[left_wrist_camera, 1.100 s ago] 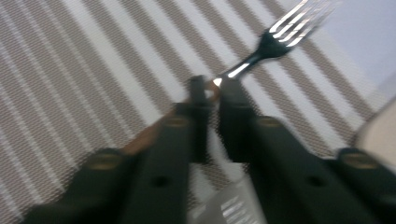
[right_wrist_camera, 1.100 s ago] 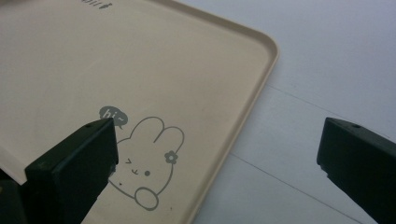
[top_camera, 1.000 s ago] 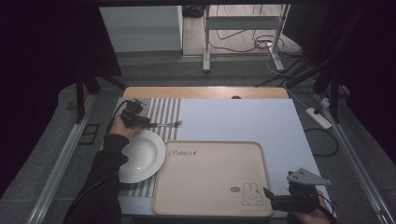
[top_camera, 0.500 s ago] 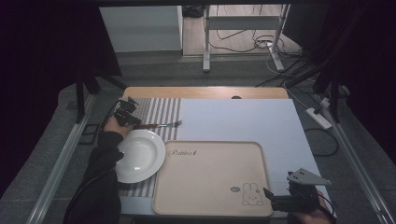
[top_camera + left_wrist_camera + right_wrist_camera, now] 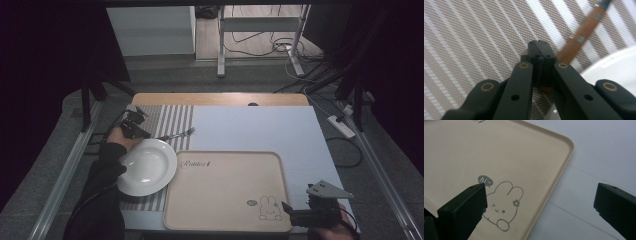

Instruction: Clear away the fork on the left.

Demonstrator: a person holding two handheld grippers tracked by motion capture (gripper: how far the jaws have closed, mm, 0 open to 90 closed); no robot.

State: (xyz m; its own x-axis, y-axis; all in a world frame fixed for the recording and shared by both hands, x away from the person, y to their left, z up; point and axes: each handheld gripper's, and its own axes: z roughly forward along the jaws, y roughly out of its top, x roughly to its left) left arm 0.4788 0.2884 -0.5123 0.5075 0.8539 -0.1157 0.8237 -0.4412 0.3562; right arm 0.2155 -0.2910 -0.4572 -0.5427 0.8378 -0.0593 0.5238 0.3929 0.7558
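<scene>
Overhead camera on the person's side looks forward and down across the whole table, beige tray at centre; left gripper camera sits close above the striped mat left of the tray; right gripper camera hangs near the tray's rabbit corner, which the high view shares
</scene>
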